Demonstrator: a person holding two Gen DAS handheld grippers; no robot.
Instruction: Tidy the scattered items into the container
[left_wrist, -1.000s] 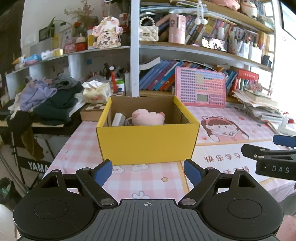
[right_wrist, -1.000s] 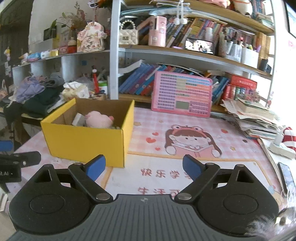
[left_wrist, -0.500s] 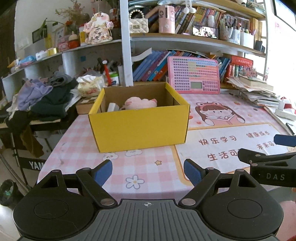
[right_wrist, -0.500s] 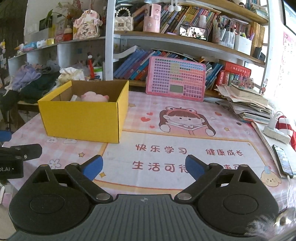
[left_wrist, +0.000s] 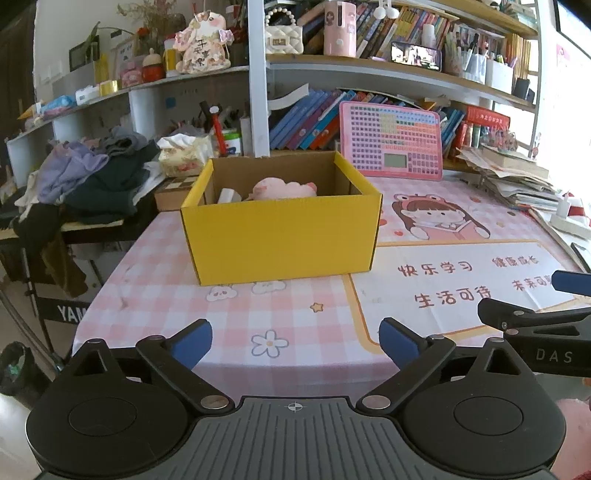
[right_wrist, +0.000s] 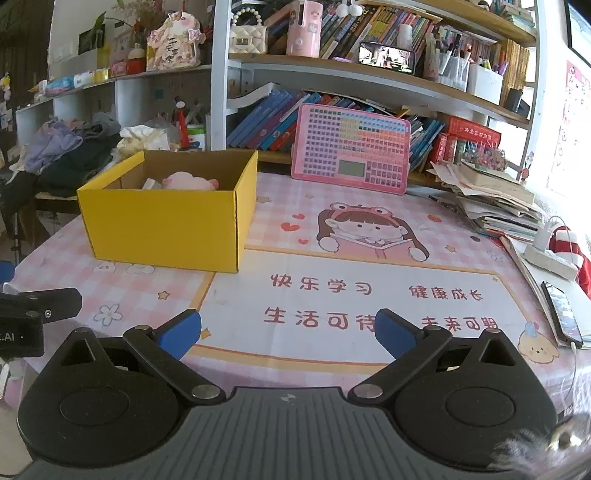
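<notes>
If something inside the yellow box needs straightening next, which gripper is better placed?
Probably left. The left gripper faces the yellow box head-on, its jaws opening and empty. From the right gripper, also opening and empty, the box sits off to the left.

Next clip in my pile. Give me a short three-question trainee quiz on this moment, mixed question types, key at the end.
1. True or false: the pink plush toy lies inside the yellow box.
2. Multiple choice: what stands between the jaws of the left gripper and the right gripper? A) a book B) nothing C) a phone
3. Short answer: in the right wrist view, what leans upright against the books behind the table mat?

Key
1. True; a white item lies beside it.
2. B; both pairs of jaws are opening and empty.
3. A pink learning tablet with a grid of buttons.
</notes>
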